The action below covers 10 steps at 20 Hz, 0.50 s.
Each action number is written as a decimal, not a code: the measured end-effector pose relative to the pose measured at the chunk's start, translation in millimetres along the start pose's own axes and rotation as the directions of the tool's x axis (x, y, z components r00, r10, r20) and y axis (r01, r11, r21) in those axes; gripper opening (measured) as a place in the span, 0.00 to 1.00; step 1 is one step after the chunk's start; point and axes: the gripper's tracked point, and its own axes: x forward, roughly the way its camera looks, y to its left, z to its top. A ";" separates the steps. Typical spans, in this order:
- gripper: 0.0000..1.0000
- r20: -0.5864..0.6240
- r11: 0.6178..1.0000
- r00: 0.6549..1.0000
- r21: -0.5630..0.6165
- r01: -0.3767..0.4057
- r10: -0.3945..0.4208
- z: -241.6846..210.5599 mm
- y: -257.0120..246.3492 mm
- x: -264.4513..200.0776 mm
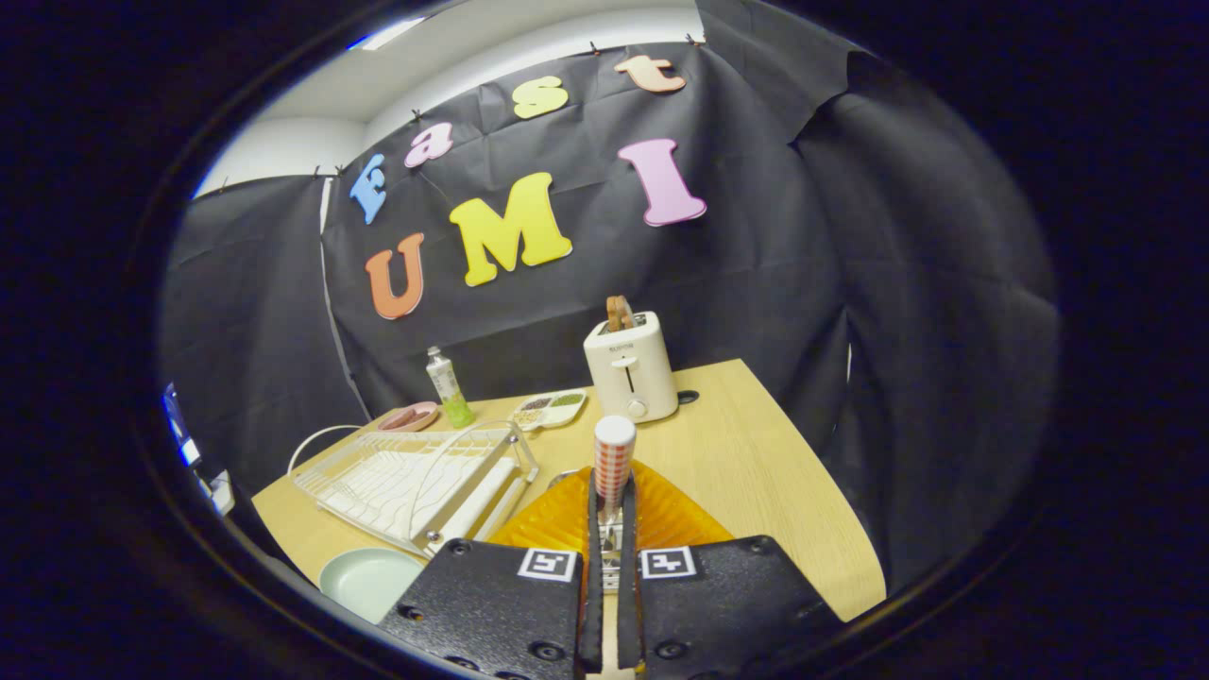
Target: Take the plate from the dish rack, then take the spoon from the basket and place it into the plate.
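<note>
- The jaws (612, 529) are clamped on the spoon (614, 463), its handle standing upright between them, above the orange basket (661, 515).
- The plate (368, 578) lies on the table (756, 472), down to the left of the jaws, just beside the dish rack (416, 477).

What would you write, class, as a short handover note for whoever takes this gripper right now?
Gripper: fingers shut on the spoon with the red-and-white checked handle, held upright above the orange ribbed basket.
Pale green round plate: on the wooden table, just in front of the white wire dish rack, which holds no plate.
Done: plate out of the rack, spoon gripped.
Left: carry the spoon over to the plate and release it there.
</note>
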 end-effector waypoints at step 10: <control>0.11 0.120 0.997 0.993 -0.081 0.012 -0.002 62.0 71.2 -84.5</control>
